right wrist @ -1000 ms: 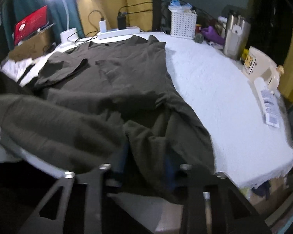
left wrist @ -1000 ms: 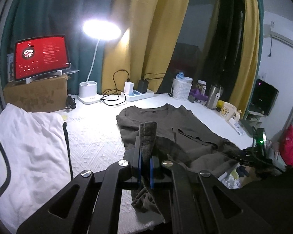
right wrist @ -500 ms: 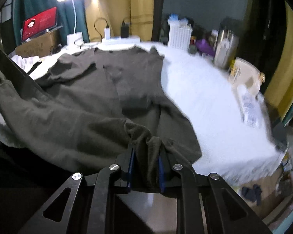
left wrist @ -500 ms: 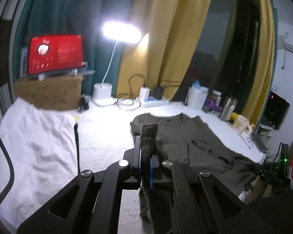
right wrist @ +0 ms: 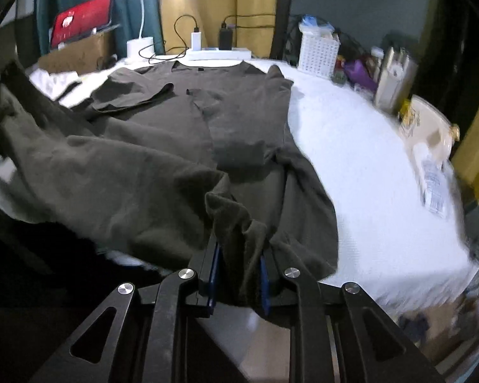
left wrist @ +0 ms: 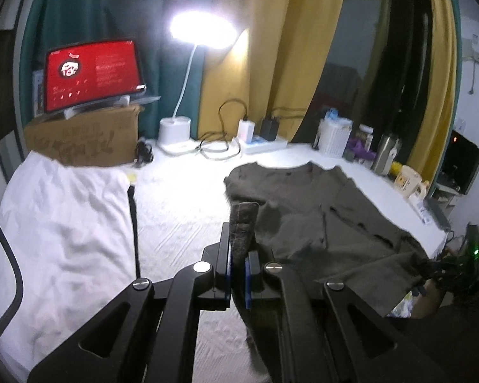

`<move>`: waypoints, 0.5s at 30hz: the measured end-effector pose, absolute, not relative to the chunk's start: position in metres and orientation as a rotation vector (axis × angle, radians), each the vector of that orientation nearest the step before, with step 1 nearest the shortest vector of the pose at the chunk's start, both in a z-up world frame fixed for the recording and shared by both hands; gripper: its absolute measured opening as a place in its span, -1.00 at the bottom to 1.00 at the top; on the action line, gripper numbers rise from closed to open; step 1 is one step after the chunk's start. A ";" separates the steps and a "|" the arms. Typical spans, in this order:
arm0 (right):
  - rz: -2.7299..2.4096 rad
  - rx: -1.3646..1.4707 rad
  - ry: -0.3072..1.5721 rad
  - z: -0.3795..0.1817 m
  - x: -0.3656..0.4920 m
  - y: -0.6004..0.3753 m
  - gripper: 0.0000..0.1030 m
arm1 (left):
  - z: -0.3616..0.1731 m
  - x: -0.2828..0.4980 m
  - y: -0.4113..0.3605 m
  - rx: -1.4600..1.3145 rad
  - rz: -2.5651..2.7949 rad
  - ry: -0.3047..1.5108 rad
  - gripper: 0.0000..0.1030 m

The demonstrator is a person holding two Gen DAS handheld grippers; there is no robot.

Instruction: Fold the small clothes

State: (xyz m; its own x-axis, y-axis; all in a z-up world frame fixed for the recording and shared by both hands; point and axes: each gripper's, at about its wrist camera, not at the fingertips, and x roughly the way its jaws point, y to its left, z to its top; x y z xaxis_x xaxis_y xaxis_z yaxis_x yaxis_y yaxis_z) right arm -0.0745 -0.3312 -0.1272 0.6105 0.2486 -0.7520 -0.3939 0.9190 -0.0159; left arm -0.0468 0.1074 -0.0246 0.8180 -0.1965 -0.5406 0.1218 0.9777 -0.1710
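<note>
A dark olive shirt (right wrist: 239, 115) lies on the white table cover (right wrist: 361, 146), collar toward the far edge, both sleeves folded inward. Its lower hem is lifted off the table. My right gripper (right wrist: 239, 255) is shut on a bunched right corner of the hem. In the left wrist view my left gripper (left wrist: 238, 245) is shut on the hem's other corner, a strip of the shirt (left wrist: 319, 210) sticking up between the pads. At the right edge of that view the right gripper (left wrist: 444, 268) shows, the hem stretched toward it.
A lit desk lamp (left wrist: 201, 28), a red-screened tablet (left wrist: 92, 73) on a cardboard box (left wrist: 83, 140), a power strip (left wrist: 262, 143) with cables and a white basket (left wrist: 333, 137) line the far edge. White cloth (left wrist: 60, 223) lies left. A metal flask (right wrist: 396, 76) and bottles stand right.
Both grippers have drawn back toward the near edge with the hem, stretching the shirt's lower part flatter; the left wrist view now shows more table and lamp, higher in frame.
</note>
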 end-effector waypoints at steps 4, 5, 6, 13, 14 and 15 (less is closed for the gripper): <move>0.407 -0.124 0.913 -0.129 -0.078 -0.347 0.14 | -0.030 -0.049 0.102 -0.125 -0.192 0.605 -0.92; 0.424 -0.116 0.921 -0.127 -0.080 -0.349 0.34 | -0.030 -0.050 0.100 -0.123 -0.199 0.606 -0.92; 0.442 -0.101 0.915 -0.122 -0.086 -0.350 0.61 | -0.030 -0.050 0.098 -0.119 -0.206 0.606 -0.92; 0.486 0.092 0.766 -0.071 -0.076 -0.366 0.64 | -0.030 -0.048 0.095 -0.120 -0.227 0.610 -0.92; 0.472 0.102 0.744 -0.067 -0.071 -0.366 0.64 | -0.030 -0.047 0.095 -0.120 -0.228 0.610 -0.92; 0.436 0.097 0.723 -0.065 -0.061 -0.365 0.63 | -0.030 -0.046 0.094 -0.120 -0.230 0.610 -0.92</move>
State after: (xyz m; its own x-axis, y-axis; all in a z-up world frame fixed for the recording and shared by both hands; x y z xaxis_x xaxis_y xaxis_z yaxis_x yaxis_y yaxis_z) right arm -0.0612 -0.3651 -0.0645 0.6647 0.4180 -0.6192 -0.3522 0.9063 0.2337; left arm -0.0464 0.0945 -0.0303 0.7953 -0.2484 -0.5529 0.1781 0.9677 -0.1785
